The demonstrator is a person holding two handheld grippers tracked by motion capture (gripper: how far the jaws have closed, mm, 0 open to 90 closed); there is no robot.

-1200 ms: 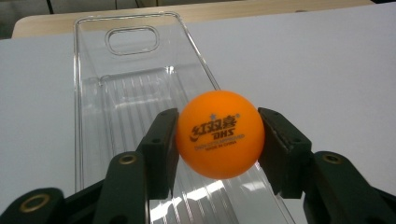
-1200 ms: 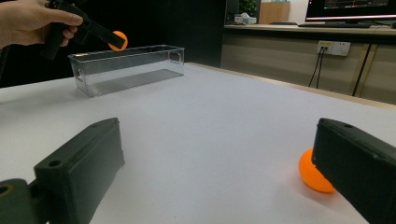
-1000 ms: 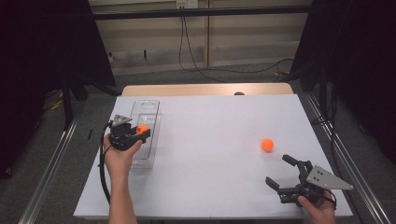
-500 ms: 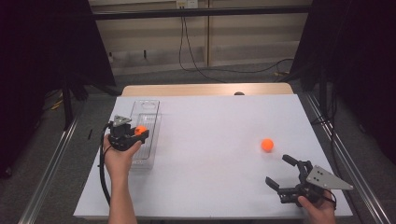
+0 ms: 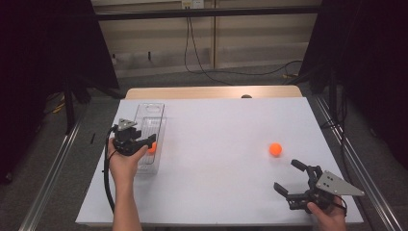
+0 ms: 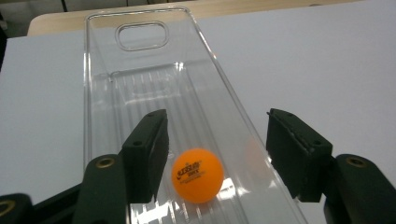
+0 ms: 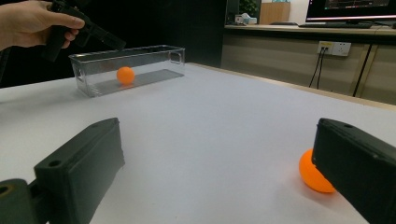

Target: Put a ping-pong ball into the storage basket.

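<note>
Now | left gripper (image 6: pixel 212 154) jaws just opened, apart | orange ball (image 6: pixel 197 175) in clear tray (image 6: pixel 140 37), black print unreadable

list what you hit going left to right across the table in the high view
left gripper over the clear plastic tray → orange ball in the tray → bare white table → loose orange ball → right gripper
</note>
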